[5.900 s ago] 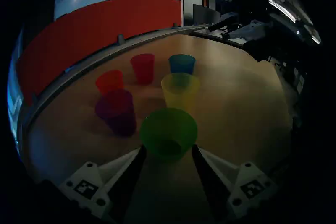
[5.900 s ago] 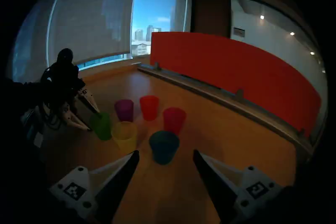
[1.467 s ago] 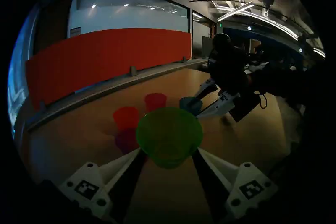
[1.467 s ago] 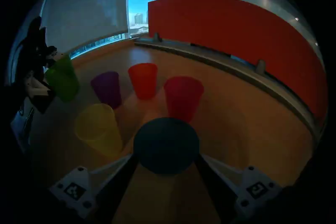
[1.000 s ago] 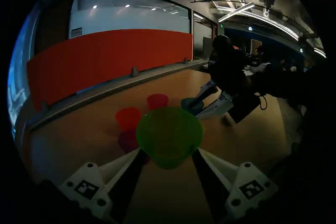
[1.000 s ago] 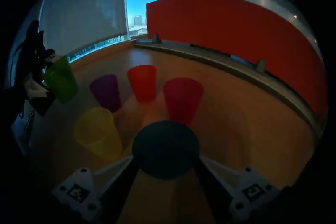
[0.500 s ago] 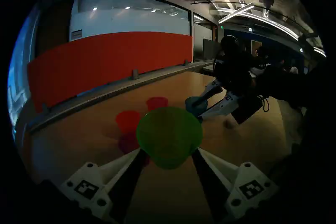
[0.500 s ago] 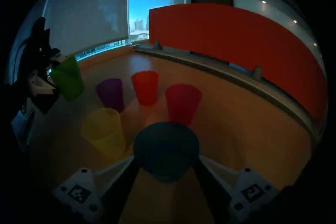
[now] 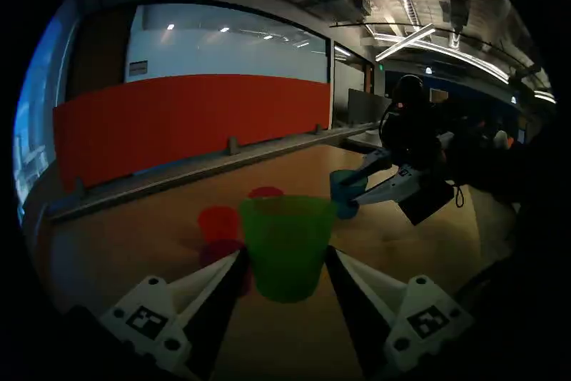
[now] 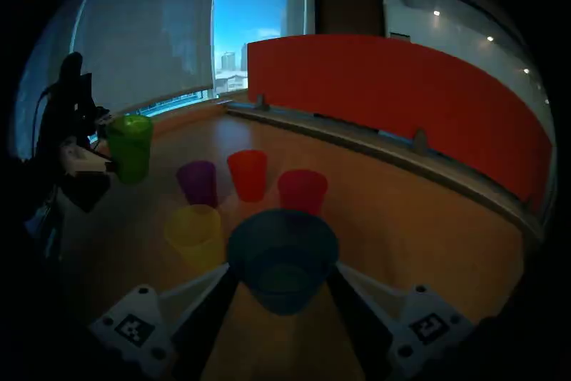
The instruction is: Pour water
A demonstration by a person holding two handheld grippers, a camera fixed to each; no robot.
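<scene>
Wooden desk ran beneath both grippers, backed by a long red partition; beyond it, in the right gripper view, a window showed blue sky and towers.

In the left gripper view the left gripper had its jaws pinching the green cup, one finger on each side of the wall. The cup stood upright between them and its rim was seen almost edge-on. The right gripper had its jaws clamped the same way on the blue cup, whose open mouth faced the camera. Whether either cup held water could not be told.

Past the blue cup four more cups stood upright on the desk in a loose cluster: a yellow cup nearest on the left, a red cup just behind the blue rim, and an orange cup and a purple cup side by side farther back. None of them touched.

Farther out, each view caught the other gripper. The green cup hung in the air at the left of the right gripper view, clear of the desk and well apart from the cluster. The blue cup showed up and to the right of the green one in the left gripper view, also off the desk, with a dark hand behind it.
</scene>
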